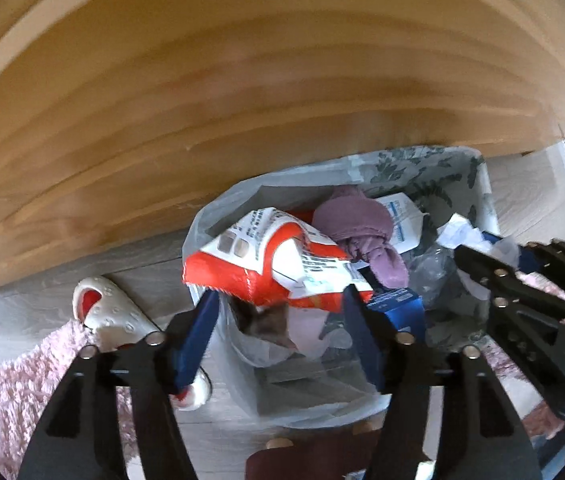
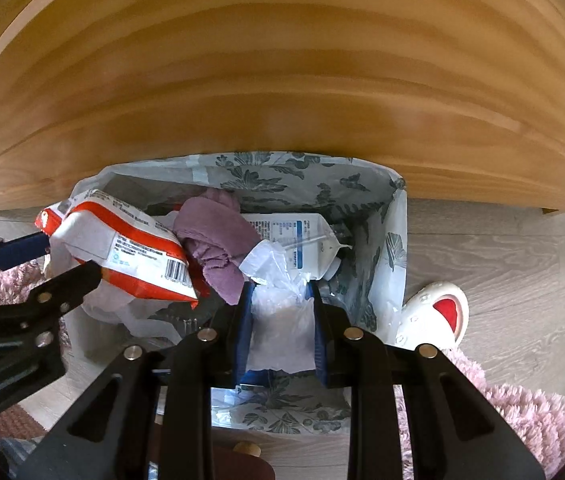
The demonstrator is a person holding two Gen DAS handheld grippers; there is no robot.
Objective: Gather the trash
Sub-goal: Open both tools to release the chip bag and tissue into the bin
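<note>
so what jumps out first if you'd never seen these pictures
The red and white snack bag on top of the full bin, between the open left gripper fingers. Beside it a purple cloth, while the right gripper pinches clear plastic over the bin.

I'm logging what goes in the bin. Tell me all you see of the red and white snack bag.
The red and white snack bag is a crinkled, glossy packet with printed text and a barcode. It lies tilted on top of the trash in the lined bin, beside a purple cloth. The left gripper stands open around its lower edge.
</note>
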